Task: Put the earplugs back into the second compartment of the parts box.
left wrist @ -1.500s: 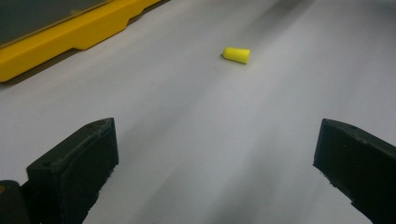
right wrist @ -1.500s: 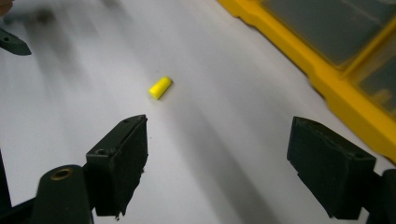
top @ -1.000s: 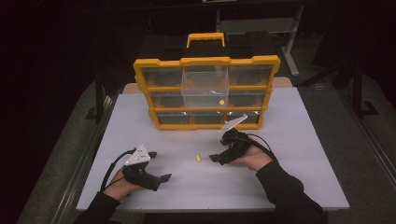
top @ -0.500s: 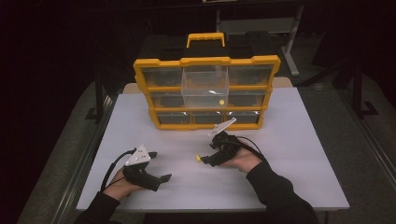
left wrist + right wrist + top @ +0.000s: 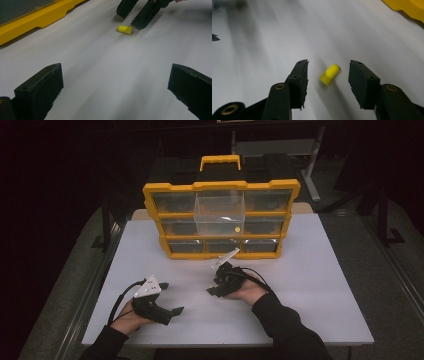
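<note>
- Fingers (image 5: 299, 80) of my right gripper (image 5: 328, 82) stand partly apart, one on each side of the small yellow plug (image 5: 329, 74); they have just been closing in, yet a bare gap shows on both sides and neither pad touches it.
- Lying on its side on the white table (image 5: 320, 285), the plug has its rounded tip turned away from my right camera and tilted toward the right-hand jaw.
- From my left gripper view I see the same plug (image 5: 124, 29) well ahead, with the right gripper (image 5: 135, 15) tipped down over it and one black jaw tip just beside the plug's flat end.
- On the high view my right gripper (image 5: 212, 290) sits near the middle of the table, in front of the yellow organizer case (image 5: 220, 220); the plug is hidden under it there.
- My left gripper (image 5: 115, 87) has its jaws spread wide with nothing but bare table between them.
- Seen from above, that left gripper (image 5: 172, 312) rests low at the near left of the table, well apart from the right one.
- One clear drawer (image 5: 219, 212) in the case's top row stands pulled out, with a small yellow dot (image 5: 237, 228) showing at its lower front.
</note>
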`<state>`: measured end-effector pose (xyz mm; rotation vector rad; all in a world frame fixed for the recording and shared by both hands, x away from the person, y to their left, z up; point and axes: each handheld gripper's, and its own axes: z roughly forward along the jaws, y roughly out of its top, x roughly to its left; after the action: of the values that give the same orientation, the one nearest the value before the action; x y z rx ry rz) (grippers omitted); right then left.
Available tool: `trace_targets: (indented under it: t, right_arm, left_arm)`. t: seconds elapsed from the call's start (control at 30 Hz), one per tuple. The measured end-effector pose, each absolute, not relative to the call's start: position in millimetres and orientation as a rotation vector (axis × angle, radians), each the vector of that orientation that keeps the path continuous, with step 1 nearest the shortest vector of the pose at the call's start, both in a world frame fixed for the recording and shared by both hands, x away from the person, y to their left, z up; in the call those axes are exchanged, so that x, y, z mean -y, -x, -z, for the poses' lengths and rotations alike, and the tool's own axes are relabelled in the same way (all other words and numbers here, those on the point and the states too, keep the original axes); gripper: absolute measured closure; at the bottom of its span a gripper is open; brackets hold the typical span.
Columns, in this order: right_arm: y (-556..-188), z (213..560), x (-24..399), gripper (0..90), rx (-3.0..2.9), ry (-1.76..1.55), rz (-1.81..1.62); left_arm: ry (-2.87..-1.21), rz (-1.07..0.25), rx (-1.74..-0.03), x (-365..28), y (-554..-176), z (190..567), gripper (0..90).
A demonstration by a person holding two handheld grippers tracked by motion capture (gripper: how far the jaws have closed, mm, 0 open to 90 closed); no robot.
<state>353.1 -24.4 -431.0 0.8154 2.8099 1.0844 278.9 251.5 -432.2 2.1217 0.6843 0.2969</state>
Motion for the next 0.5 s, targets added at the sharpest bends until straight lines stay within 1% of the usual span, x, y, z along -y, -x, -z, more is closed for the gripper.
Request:
trace_targets:
  t: [0.3,0.5]
  right_arm:
    - [-354.9,437.7,17.7,62.0,-2.834,-0.785,-1.030]
    - [-355.0,438.1,17.4,75.7,-2.840,-0.785,-1.019]
  left_arm:
    - [-2.122,-0.294,-0.684,-251.2,-278.9,432.4,0.0]
    - [-2.123,-0.294,-0.683,-251.1,-278.8,432.5,0.0]
